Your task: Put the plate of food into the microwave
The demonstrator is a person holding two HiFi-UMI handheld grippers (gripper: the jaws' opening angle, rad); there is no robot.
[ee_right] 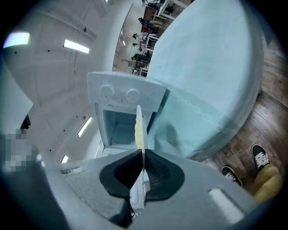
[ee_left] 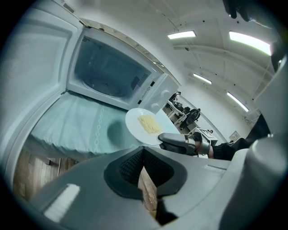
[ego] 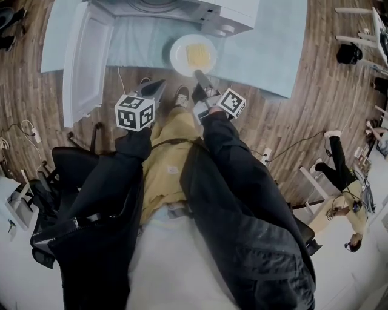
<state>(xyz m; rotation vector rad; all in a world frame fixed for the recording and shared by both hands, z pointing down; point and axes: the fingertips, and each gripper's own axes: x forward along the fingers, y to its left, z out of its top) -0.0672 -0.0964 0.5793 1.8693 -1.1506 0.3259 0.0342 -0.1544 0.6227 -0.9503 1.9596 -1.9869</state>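
1. Our right claw (ee_right: 143, 157) is clamped on the near rim of the white plate (ego: 182, 51), which shows edge-on between its jaws in the right gripper view.
2. The plate carries a patch of pale yellow food (ego: 199, 56) and is held level in the air over the front part of the desk (ego: 267, 54), which is covered by a teal cloth.
3. In the left gripper view the plate's shadow falls on the cloth just beside the plate, so the plate is not resting on the desk.
4. The microwave (ego: 224, 15) stands on the desk just behind the plate, with its door (ego: 85, 60) swung wide open to the left in the head view and its cavity bare.
5. Our left claw (ee_left: 143, 150) has its jaws drawn together at the tips with nothing between them, and it hangs near the desk's front edge, left of the plate and apart from it.
6. Below the desk edge we see wooden floor (ego: 315, 115).
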